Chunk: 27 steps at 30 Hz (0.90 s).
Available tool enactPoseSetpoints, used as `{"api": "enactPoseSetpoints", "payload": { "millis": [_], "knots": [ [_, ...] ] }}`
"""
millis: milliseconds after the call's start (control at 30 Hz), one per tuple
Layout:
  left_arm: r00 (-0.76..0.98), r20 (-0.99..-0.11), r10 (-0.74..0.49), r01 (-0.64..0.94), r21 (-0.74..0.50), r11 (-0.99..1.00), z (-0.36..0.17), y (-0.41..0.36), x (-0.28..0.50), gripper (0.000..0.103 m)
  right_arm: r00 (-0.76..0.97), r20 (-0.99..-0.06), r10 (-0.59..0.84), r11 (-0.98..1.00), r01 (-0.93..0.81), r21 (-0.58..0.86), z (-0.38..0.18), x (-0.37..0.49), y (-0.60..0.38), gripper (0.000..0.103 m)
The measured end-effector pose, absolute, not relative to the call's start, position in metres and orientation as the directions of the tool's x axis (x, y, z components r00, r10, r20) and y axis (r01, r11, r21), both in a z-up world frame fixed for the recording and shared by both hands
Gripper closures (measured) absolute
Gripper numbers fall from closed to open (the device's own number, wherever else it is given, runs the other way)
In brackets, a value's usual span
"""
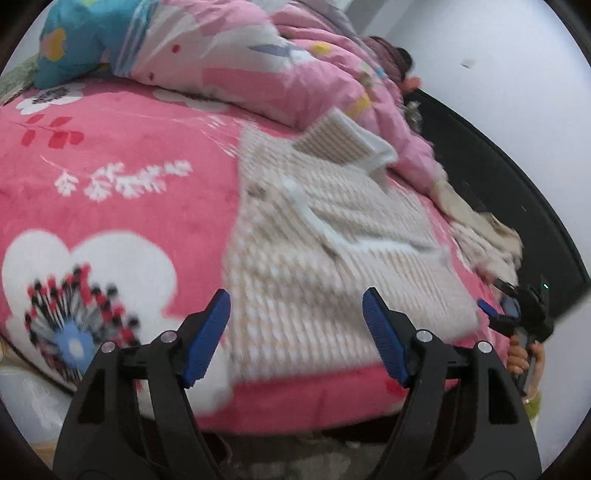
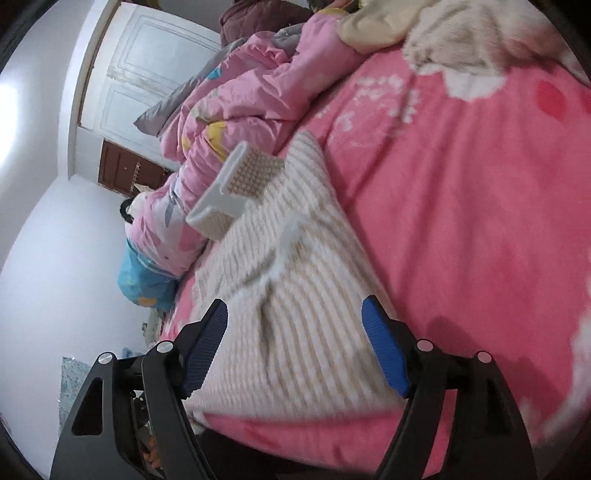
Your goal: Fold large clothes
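Right, the left gripper (image 1: 295, 336) sits low in the frame's centre with its blue pads (image 1: 207, 339) spread wide, nothing between them, poised over the near edge of the bed. Beyond the fingertips lies the cream knitted garment (image 1: 314, 236), a ribbed beige-and-white piece spread flat on the pink floral blanket (image 1: 110, 206), filling the middle and right of the left wrist view. One white-trimmed corner of it is turned up at upper centre, against the rumpled pink quilt (image 1: 258, 66) heaped along the top of the frame. A blue flowered pillow (image 1: 81, 37) shows at upper left. At the far right edge, the right gripper (image 1: 498, 314) comes into view beside the garment's right edge, with fingers of the person's hand (image 1: 521, 358) on its handle below.

Over to the right wrist view: the right gripper (image 2: 295, 339) is also wide apart, blue pads (image 2: 384, 350) holding nothing, with the garment (image 2: 280, 295) running from between the fingertips up toward frame centre, its lifted flap standing at centre left. The pink blanket (image 2: 461, 184) takes the whole right side. The quilt (image 2: 236, 99) is bunched at upper left centre, a fuzzy beige cloth (image 2: 461, 33) lies at top right, and a white door (image 2: 147, 74) stands at upper left.
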<state>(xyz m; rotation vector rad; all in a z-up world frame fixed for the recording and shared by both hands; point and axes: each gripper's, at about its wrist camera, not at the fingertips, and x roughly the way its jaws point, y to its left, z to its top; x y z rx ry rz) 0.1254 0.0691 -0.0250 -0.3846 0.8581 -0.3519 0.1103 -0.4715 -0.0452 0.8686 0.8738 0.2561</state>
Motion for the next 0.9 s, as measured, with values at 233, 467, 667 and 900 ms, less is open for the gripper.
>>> {"api": "enactPoseSetpoints", "payload": {
  "millis": [233, 467, 667, 900],
  "knots": [
    [0.499, -0.648, -0.575, 0.117, -0.607, 0.786, -0.07, 0.058, 0.111, 0.033, 0.637, -0.537, 0.552, 0.567, 0.185, 0.803, -0.074, 0.062, -0.471, 0.03],
    [0.526, -0.567, -0.635, 0.015, -0.74, 0.673, -0.102, 0.073, 0.138, 0.034, 0.649, -0.518, 0.558, 0.506, 0.229, 0.832, -0.099, 0.086, -0.473, 0.037],
    [0.577, -0.639, -0.509, -0.066, -0.657, 0.751, -0.098, 0.062, 0.146, 0.067, 0.666, -0.601, 0.442, 0.637, 0.239, 0.733, -0.09, 0.101, -0.461, 0.076],
    [0.702, -0.603, -0.38, 0.183, -0.363, 0.914, -0.021, 0.034, 0.114, 0.095, 0.747, -0.57, 0.343, 0.795, 0.092, 0.599, -0.001, 0.08, -0.427, 0.092]
  ]
}}
